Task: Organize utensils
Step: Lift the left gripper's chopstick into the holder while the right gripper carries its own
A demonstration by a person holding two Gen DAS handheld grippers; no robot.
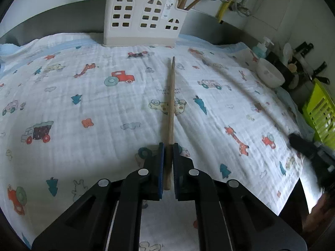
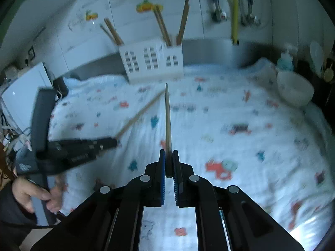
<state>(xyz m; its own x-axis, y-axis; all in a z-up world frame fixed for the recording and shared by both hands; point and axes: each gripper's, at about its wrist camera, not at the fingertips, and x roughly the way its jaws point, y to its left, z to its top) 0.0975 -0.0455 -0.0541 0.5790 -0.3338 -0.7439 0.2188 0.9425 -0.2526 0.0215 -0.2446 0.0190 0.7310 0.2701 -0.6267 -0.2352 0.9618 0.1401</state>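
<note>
One chopstick clamped in each of your grippers

Your left gripper clenched a wooden chopstick pointing far toward the white holder on the printed cloth — your right gripper gripped another chopstick, aimed likewise, with more sticks standing in the holder.

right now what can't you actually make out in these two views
- Chopstick holder: its top and the upper ends of the chopsticks in it are cut off by the top edge of the left wrist view.
- Rear end of the chopstick in the left gripper: hidden between the fingers.
- Right wrist view: motion blur smears the cloth prints.
- Chopstick in the right gripper: whether its tip touches the cloth cannot be told.
</note>
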